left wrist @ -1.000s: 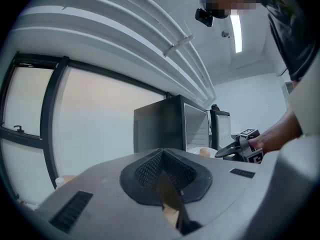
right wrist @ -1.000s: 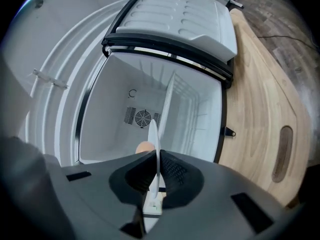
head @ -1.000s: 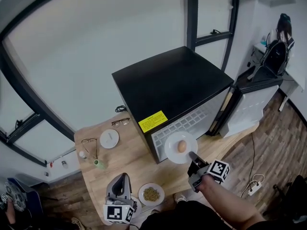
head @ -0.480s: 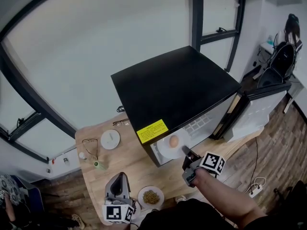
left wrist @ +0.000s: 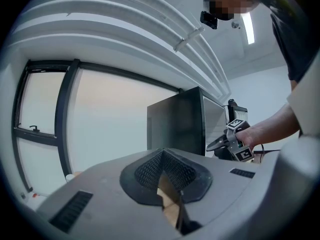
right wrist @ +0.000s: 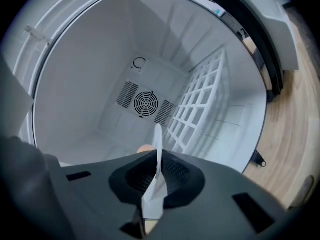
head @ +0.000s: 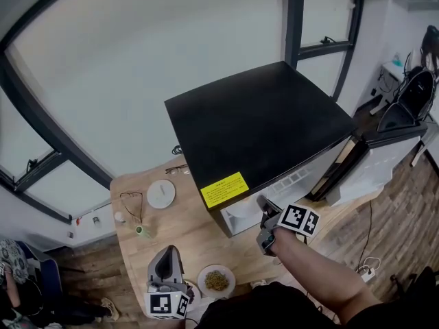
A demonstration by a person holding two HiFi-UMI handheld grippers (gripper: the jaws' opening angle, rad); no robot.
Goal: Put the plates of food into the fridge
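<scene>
My right gripper (head: pixel 263 204) is clenched on the rim of the white plate (right wrist: pixel 158 134) that carries the egg (right wrist: pixel 144 149). A second ago this plate was in front of the fridge (head: pixel 260 122). Now it is inside the compartment, so I judge only the setting down remains. The left gripper (head: pixel 167 260) seems closed and empty, beside the second plate (head: pixel 216 279), which waits on the table (head: pixel 185 228).

We are facing the open fridge (right wrist: pixel 85 84) cavity, free ahead of the plate (right wrist: pixel 158 134) in our right tool (right wrist: pixel 157 159). The wire shelf (right wrist: pixel 200 104) is walling one side.
</scene>
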